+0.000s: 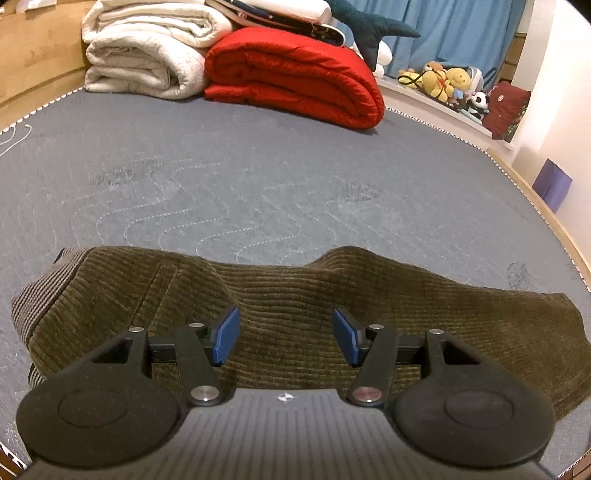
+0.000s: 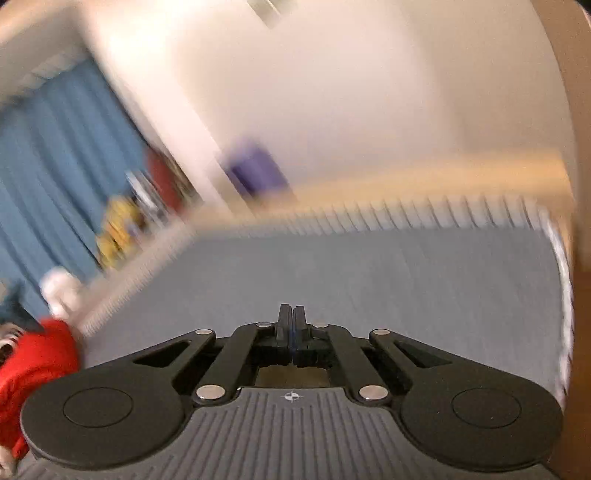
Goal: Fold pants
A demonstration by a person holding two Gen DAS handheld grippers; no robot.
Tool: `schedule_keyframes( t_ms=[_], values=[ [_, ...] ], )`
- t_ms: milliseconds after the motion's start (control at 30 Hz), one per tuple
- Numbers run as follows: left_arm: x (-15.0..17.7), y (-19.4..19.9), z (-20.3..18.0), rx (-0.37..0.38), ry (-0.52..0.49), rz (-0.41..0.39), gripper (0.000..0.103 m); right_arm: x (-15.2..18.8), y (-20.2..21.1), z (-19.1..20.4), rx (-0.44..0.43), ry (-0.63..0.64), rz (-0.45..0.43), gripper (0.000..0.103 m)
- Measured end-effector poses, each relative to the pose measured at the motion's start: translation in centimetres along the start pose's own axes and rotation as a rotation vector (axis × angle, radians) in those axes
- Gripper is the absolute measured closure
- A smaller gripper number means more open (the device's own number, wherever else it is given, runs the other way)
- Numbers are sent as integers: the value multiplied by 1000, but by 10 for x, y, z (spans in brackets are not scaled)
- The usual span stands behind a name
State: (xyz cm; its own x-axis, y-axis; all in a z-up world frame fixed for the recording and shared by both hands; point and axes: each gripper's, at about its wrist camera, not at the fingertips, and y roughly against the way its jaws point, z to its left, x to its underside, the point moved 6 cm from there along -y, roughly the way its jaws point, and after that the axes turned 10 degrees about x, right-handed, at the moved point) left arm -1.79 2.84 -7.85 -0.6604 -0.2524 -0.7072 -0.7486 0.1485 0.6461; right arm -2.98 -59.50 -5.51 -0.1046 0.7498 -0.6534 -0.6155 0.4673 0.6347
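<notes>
Olive-brown corduroy pants lie bunched across the near part of the grey mattress, with the striped waistband at the left. My left gripper is open just above the middle of the pants, its blue pads wide apart and holding nothing. My right gripper has its jaws pressed together above the mattress. A strip of brown cloth shows under its linkage. That view is blurred by motion, and I cannot tell whether cloth is pinched between the fingertips.
A folded white blanket and a folded red quilt lie at the far end of the mattress. Stuffed toys sit on a ledge by the blue curtain. A purple box stands beyond the right edge.
</notes>
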Motion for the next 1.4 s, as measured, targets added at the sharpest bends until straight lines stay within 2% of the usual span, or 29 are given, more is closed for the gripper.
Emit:
schedule_keyframes(
  t_ms=[67,100,133,167,233,333,400,467,567,667,733,800,867,900,967,1033,1100,1167,1267,1300,1333,1400],
  values=[
    [1,-1,2,0,7,9,36,19,-30,-20,-16,-121,202,98],
    [2,-2,3,1,9,13,36,27,-41,-25,-24,-164,267,95],
    [2,-2,3,4,9,17,36,33,-49,-26,-24,-161,306,85],
    [2,-3,3,6,8,20,35,37,-54,-25,-20,-149,324,70],
    [2,-2,4,8,5,22,35,42,-60,-20,-14,-128,345,51],
    [2,-3,8,2,6,24,35,47,-69,-14,15,-115,357,50],
    [3,-4,10,-2,9,24,35,46,-74,-10,20,-104,343,57],
    [3,-4,11,-1,8,27,35,44,-78,-6,17,-72,320,91],
    [2,-4,10,8,-5,34,35,35,-71,-5,0,-60,248,93],
    [6,-6,5,30,-33,50,35,15,-36,13,-62,-38,110,94],
    [10,-8,0,48,-58,72,35,9,-12,15,-53,-37,19,94],
    [15,-13,-3,69,-73,107,35,11,-7,5,54,-28,-8,94],
    [20,-17,-3,80,-84,137,35,19,-23,-14,163,-62,65,94],
    [23,-19,-3,81,-90,147,35,24,-35,-24,190,-85,129,94],
    [26,-20,-1,85,-105,159,35,31,-49,-39,223,-141,192,92],
    [29,-20,2,94,-116,164,35,33,-57,-36,201,-107,223,87],
    [32,-20,5,104,-127,175,36,28,-51,-30,209,-77,186,79],
    [37,-22,9,114,-143,197,45,22,-39,-21,209,-44,121,57],
    [54,-30,22,71,-205,276,59,12,-22,-4,186,55,1,56],
    [64,-33,29,44,-231,316,60,12,-17,3,160,78,-20,56],
    [71,-33,34,50,-242,331,61,12,-13,10,127,104,-30,55],
    [76,-28,36,65,-285,329,61,17,-10,27,40,161,-17,54]
  ],
)
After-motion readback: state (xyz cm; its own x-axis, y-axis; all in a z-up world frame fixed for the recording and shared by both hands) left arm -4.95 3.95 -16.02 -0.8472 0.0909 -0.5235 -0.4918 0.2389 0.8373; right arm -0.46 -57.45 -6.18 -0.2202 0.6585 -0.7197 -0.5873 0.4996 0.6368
